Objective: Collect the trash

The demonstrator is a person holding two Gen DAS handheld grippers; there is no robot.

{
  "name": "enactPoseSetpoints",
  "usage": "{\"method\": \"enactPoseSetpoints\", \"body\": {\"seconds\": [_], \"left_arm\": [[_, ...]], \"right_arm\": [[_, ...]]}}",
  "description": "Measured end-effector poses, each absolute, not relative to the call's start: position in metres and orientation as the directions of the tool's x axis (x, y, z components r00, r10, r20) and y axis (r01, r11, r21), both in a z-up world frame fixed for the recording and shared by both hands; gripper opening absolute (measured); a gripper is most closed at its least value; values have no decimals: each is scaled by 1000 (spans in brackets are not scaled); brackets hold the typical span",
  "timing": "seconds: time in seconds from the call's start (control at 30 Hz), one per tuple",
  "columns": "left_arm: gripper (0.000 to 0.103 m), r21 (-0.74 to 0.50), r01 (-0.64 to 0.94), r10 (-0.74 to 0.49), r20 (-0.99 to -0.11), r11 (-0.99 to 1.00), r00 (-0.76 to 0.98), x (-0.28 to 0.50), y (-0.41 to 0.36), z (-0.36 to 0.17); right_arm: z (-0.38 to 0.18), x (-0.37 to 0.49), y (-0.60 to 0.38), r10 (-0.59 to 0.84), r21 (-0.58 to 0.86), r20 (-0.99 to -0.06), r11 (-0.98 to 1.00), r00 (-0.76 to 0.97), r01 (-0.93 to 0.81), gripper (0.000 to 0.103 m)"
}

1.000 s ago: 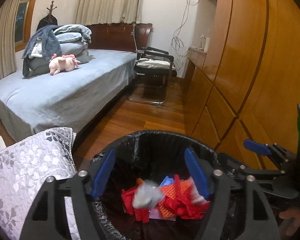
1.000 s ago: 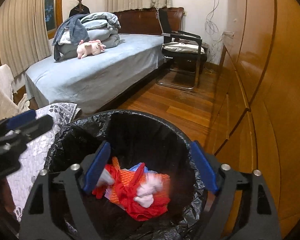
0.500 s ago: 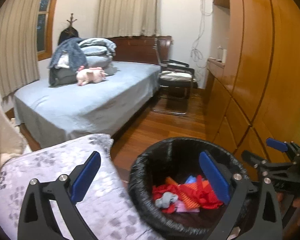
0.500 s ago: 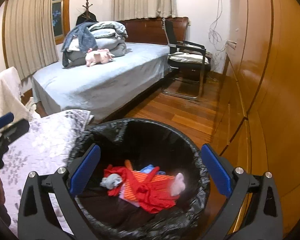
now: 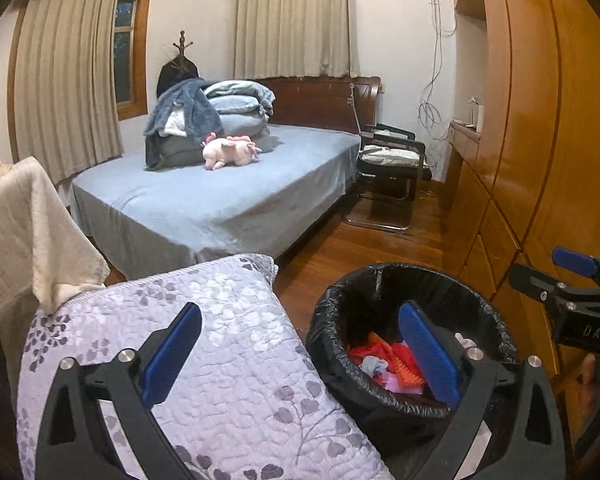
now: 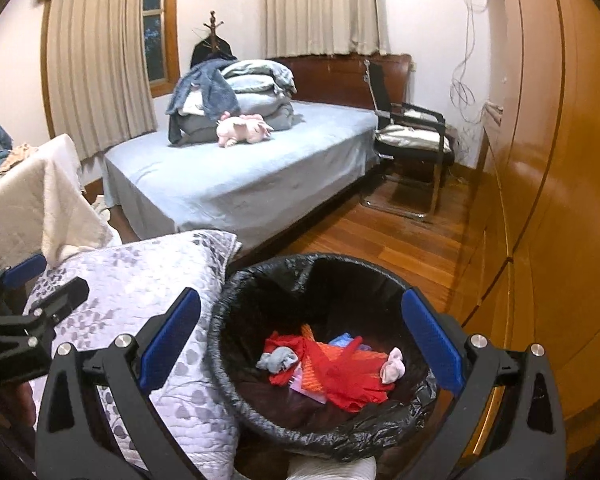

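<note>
Fingers of both grippers stand spread wide with nothing between the blue pads. The left gripper hangs over the seam where a quilted lilac cushion meets the bin, one pad above the cushion, the other above the bin's mouth. The right gripper hangs squarely above the bin, its pads framing the opening from either side; both sets of jaws have just been opening, and neither holds anything.

Below them the trash bin, lined with a black plastic bag, stands on the wooden floor, touching the cushion on its left and close to the wooden wardrobe on its right. The trash lies at the bottom of the bin: a red mesh net over an orange piece, a crumpled grey wad at the left and a small pale pink wad at the right.

Beside the cushion, a cream towel is draped over something hidden beneath it. Further back stands a bed with a blue sheet, carrying a stack of folded bedding and a pink plush toy just in front of the stack. A black chair with a metal frame sits between the bed and the wardrobe. Curtains cover the far wall's windows, and a coat stand rises behind the bedding.
</note>
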State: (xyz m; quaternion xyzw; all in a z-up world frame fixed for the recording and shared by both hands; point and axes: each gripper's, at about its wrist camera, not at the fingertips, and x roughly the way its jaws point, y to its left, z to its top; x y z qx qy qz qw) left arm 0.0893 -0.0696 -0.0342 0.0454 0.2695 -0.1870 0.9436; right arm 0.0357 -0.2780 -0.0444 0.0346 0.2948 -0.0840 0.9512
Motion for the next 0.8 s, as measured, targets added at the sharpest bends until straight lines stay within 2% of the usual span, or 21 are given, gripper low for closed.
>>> {"method": "enactPoseSetpoints", "body": {"seconds": [0.43,0.8], "left_arm": [[97,-20,341,-312,-462,940,830,53,-48,1],[97,-38,323,-307,-433,946,848,36,-36,16]], "right_arm": [[-6,4,-253,-106,-7,-505,993,857,118,98],[5,-8,-241,-96,-19,-473,995,876,99,98]]}}
